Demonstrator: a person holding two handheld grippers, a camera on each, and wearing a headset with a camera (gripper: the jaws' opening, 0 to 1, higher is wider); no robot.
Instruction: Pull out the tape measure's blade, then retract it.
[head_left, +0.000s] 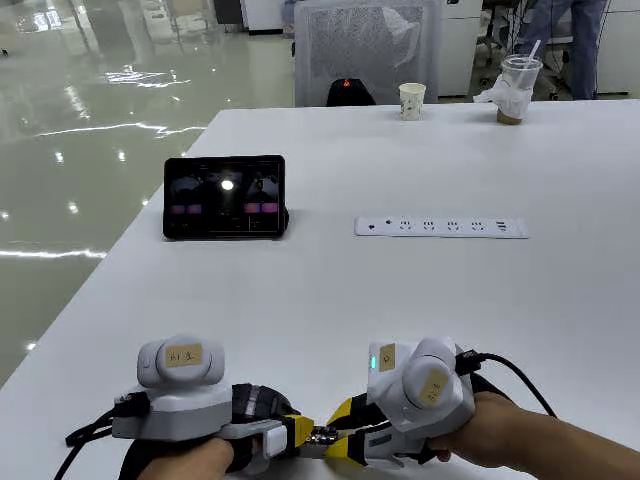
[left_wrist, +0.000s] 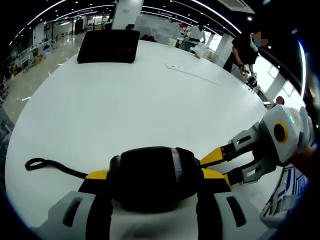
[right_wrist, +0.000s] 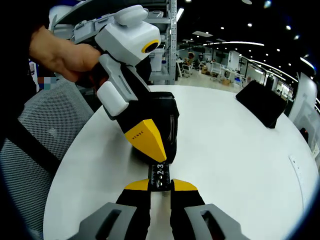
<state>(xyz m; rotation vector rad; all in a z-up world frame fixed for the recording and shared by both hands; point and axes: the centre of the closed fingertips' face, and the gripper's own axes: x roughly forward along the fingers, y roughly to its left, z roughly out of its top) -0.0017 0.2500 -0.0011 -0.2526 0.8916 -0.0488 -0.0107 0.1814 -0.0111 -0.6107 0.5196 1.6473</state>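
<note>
Two grips: left hand-held gripper (left_wrist: 156, 176) clamps the tape measure (right_wrist: 168, 124), right hand-held gripper (right_wrist: 161, 186) pinches its blade (right_wrist: 160, 172) just beside it; a slipping pinch could snap it back.

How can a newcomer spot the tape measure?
Look at the table's near edge. The tape measure is the black rounded case in the left gripper; unlike the flat tablet, it has a numbered blade, held by the right gripper, and a strap.

The left gripper (left_wrist: 156, 176) is clamping the black tape measure (left_wrist: 152, 162) at bottom centre, while the right gripper (left_wrist: 220, 166) is pointing in from the right edge.
</note>
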